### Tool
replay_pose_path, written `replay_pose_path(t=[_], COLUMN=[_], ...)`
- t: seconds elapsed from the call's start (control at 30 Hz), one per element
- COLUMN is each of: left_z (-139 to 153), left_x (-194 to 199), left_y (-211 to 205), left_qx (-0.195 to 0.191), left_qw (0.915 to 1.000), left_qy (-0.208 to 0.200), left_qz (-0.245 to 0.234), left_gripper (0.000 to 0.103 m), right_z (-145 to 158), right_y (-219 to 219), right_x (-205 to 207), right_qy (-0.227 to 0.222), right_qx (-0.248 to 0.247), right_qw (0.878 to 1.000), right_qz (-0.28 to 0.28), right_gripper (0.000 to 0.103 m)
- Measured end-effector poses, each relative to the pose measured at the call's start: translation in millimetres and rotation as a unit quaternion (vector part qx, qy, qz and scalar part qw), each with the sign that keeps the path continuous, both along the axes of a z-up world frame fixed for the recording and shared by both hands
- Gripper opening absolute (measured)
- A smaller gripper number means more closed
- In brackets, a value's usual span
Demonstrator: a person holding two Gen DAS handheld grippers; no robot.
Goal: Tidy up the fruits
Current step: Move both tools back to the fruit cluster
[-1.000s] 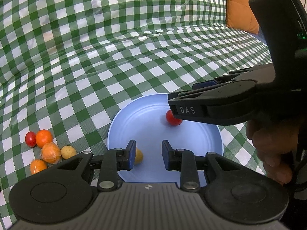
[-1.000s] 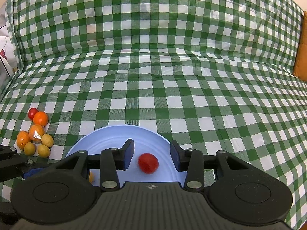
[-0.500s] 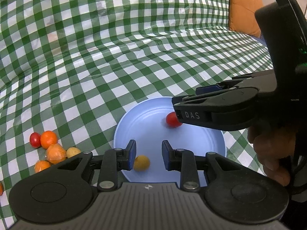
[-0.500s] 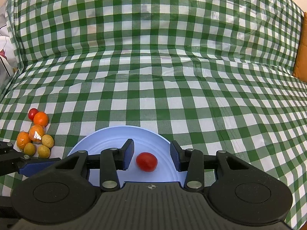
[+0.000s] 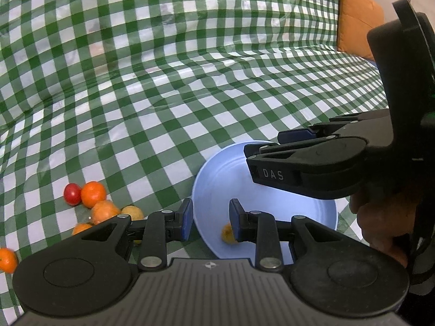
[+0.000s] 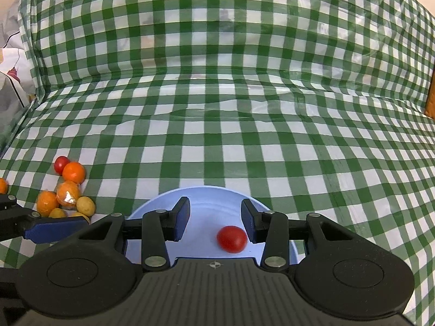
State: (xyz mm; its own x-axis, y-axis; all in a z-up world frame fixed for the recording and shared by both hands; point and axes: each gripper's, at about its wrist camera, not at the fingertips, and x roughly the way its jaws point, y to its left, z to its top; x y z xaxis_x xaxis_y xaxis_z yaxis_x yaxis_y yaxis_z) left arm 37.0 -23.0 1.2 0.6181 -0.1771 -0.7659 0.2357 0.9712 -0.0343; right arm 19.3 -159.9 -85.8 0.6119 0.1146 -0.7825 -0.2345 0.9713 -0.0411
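Note:
A light blue plate (image 5: 214, 179) lies on the checked cloth; it also shows in the right wrist view (image 6: 209, 198). A yellow fruit (image 5: 227, 233) lies in it by my left gripper's right finger. A red tomato (image 6: 231, 239) lies in it under my right gripper (image 6: 214, 218), which is open and empty. My left gripper (image 5: 210, 218) is open and empty over the plate's left rim. A pile of fruits lies left of the plate: a red tomato (image 5: 72, 193), oranges (image 5: 93, 190) and yellow fruits (image 5: 132, 212); the pile also shows in the right wrist view (image 6: 68, 190).
A green and white checked cloth (image 6: 217, 95) covers the whole surface and rises at the back. An orange cushion (image 5: 359, 16) stands at the far right. A lone orange (image 5: 6, 259) lies at the left edge. White fabric (image 6: 11, 81) lies at the far left.
My left gripper has moved left, from over the plate's middle to its left rim, nearer the fruit pile. The right gripper has shifted slightly left over the tomato. Both stay open.

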Motion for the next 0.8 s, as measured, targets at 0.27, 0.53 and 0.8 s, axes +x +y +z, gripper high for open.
replay_pose_path(t=[0.27, 0.53, 0.8], left_z=[4, -8, -6], left_x=[0, 7, 23], left_y=[22, 57, 96], left_qx=[-0.006, -0.008, -0.028], left_qw=[0.9998, 0.9987, 0.9946], left_qy=[-0.005, 0.001, 0.006], left_qz=[0.015, 0.05, 0.1], left_gripper=[0.032, 0.032, 0.032], right_z=[-1, 3, 6], right_y=[14, 22, 44], right_x=[-3, -6, -5], right_qy=[-0.002, -0.011, -0.021], right_qx=[0.001, 0.016, 0.043], right_qw=[1.0, 1.0, 0.998], right_qz=[0.012, 0.013, 0.031], right_gripper=[0.043, 0.037, 0.031])
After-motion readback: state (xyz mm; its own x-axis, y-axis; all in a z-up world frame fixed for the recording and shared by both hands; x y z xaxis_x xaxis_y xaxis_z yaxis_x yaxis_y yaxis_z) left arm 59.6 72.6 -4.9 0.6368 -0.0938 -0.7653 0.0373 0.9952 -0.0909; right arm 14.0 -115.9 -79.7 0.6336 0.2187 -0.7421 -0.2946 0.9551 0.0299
